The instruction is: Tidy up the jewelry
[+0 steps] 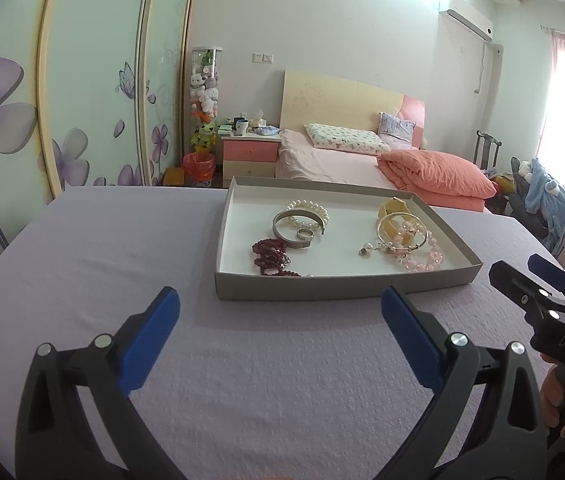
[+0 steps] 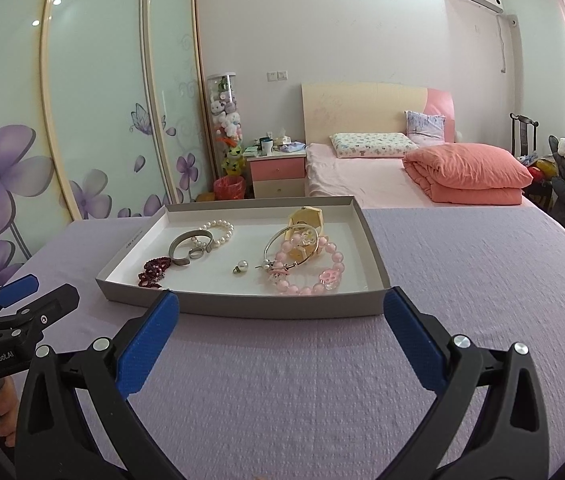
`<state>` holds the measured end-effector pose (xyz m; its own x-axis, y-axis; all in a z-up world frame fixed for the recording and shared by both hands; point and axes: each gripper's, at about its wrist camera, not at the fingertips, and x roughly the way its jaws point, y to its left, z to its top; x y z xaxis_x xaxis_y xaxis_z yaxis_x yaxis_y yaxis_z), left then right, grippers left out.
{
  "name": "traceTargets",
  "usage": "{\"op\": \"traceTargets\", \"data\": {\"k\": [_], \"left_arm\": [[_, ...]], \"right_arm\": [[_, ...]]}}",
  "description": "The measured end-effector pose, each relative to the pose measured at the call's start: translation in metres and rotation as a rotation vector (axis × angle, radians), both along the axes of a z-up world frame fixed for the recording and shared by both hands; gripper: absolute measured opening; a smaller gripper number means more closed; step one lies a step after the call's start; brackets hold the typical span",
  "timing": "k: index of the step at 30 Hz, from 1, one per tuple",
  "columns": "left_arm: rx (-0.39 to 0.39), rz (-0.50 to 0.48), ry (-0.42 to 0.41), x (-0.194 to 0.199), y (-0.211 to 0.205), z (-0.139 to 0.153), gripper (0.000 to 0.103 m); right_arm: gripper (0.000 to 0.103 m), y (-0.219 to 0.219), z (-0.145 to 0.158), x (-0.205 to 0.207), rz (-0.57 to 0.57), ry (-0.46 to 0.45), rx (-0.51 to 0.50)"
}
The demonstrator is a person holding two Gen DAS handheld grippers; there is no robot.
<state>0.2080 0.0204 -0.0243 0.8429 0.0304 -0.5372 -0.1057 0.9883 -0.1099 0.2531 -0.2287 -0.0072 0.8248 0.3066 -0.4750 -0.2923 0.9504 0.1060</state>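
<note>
So I've got a lavender tablecloth [image 2: 442, 280] spread out, with a shallow grey tray [image 2: 242, 306] sitting on it. Both my grippers hover in front of it, left gripper [image 1: 280, 308] and right gripper [image 2: 281, 312], jaws spread wide, nothing in them. Inside the tray: pink bead bracelet [image 2: 324, 276], silver bangle [image 1: 288, 236], pearl bracelet [image 2: 220, 232], dark red beads [image 1: 268, 258], tiny pearl charm [image 2: 241, 267].

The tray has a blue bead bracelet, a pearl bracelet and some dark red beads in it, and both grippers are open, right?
Almost. The bead bracelet is pink, not blue, as the right wrist view shows. The tray does hold the pearl bracelet and dark red beads, and both grippers are open.
</note>
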Motion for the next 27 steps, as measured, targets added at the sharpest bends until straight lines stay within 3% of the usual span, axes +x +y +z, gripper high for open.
{"op": "traceTargets", "data": {"k": [27], "left_arm": [[0.002,0.008,0.008,0.0026,0.0021,-0.0015,0.101]], "right_arm": [[0.102,0.0031,-0.0011,0.0007,0.006,0.0,-0.001]]}}
